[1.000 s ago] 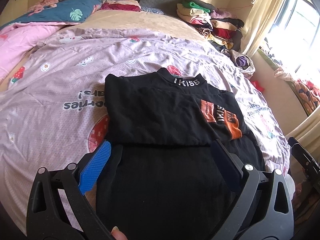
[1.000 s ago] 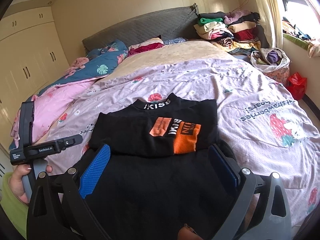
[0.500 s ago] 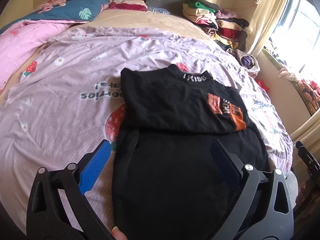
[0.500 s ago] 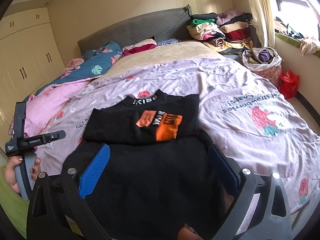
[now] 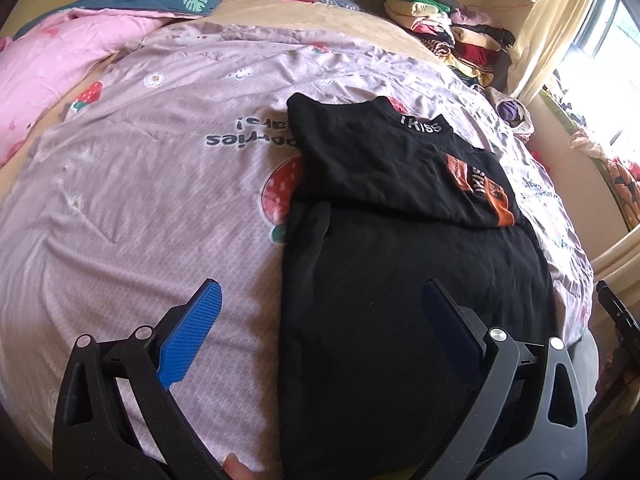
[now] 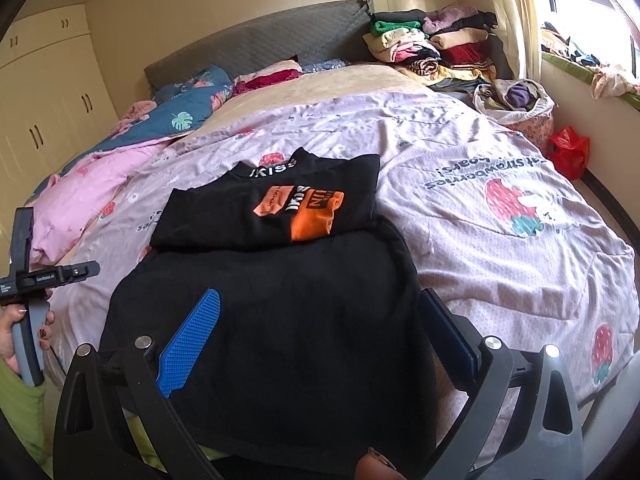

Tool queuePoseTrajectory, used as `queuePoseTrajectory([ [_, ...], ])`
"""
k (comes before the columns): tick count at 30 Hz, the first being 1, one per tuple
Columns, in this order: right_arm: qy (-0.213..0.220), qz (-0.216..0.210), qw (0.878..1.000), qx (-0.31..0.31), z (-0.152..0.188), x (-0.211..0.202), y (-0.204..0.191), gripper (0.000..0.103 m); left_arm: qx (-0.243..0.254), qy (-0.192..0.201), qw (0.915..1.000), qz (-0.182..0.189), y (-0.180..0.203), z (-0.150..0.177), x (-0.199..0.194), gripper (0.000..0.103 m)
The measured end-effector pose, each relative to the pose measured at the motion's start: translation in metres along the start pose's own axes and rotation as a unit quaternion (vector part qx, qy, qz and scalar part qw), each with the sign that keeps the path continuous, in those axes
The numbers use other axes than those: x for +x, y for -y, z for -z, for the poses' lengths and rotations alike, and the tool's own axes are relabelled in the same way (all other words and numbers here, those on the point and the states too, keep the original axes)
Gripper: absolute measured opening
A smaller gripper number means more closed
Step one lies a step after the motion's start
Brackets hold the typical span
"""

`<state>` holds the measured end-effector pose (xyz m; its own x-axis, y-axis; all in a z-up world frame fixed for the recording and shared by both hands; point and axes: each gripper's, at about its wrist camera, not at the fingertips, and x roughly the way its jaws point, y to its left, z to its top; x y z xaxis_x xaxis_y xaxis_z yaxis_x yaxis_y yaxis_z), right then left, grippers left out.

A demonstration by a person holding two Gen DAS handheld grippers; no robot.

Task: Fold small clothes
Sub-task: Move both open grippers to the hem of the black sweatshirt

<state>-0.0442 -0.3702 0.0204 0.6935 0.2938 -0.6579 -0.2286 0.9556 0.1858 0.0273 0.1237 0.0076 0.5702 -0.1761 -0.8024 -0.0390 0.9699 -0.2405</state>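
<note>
A black shirt (image 5: 400, 264) with an orange print and a white "IKISS" collar lies flat on the lilac strawberry bedspread (image 5: 140, 200), its top part folded down over the lower part. My left gripper (image 5: 320, 320) is open and empty above the shirt's near left edge. My right gripper (image 6: 320, 320) is open and empty above the shirt's (image 6: 280, 300) near part. The left gripper's handle (image 6: 24, 280) shows at the left edge of the right wrist view.
A pile of folded clothes (image 6: 432, 48) sits at the bed's far right corner by the grey headboard (image 6: 256, 40). A pink quilt (image 5: 44, 56) and blue quilt (image 6: 180, 112) lie far left. A laundry basket (image 6: 516, 100) and red bag (image 6: 568, 152) stand right of the bed.
Both grippers have drawn back toward the near edge of the bed and the left one has shifted left. The shirt has not moved. Both stay open.
</note>
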Motion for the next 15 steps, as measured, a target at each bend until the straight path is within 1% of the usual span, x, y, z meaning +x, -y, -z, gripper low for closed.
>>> queuePoseTrajectory([
  [1, -0.001, 0.001, 1.0, 0.003, 0.001, 0.0, 0.001, 0.098, 0.0, 0.0, 1.0, 0.0, -0.001, 0.002, -0.001, 0.093],
  [3, -0.002, 0.0, 1.0, 0.004, 0.003, -0.001, 0.001, 0.098, 0.002, -0.005, 1.0, 0.005, -0.004, 0.007, -0.002, 0.082],
  [4, -0.002, 0.001, 1.0, 0.003, 0.004, -0.002, 0.001, 0.098, 0.002, -0.007, 1.0, 0.007, -0.004, 0.008, -0.001, 0.072],
  [5, -0.002, 0.002, 1.0, 0.002, 0.005, -0.002, 0.001, 0.098, 0.003, -0.013, 0.9999, 0.008, -0.006, 0.011, 0.0, 0.066],
  [6, -0.002, 0.003, 1.0, 0.002, 0.006, -0.003, 0.002, 0.098, 0.003, -0.017, 0.9998, 0.009, -0.007, 0.013, 0.001, 0.064],
  [8, -0.004, 0.003, 1.0, 0.004, 0.009, -0.005, 0.004, 0.098, 0.002, -0.024, 0.9996, 0.012, -0.009, 0.017, 0.003, 0.054],
  [13, -0.01, 0.004, 1.0, 0.008, 0.015, -0.007, 0.011, 0.098, 0.0, -0.048, 0.9986, 0.021, -0.015, 0.03, 0.007, 0.042],
  [15, -0.014, 0.003, 1.0, 0.007, 0.019, -0.008, 0.013, 0.098, 0.001, -0.053, 0.9984, 0.021, -0.017, 0.035, 0.007, 0.039],
])
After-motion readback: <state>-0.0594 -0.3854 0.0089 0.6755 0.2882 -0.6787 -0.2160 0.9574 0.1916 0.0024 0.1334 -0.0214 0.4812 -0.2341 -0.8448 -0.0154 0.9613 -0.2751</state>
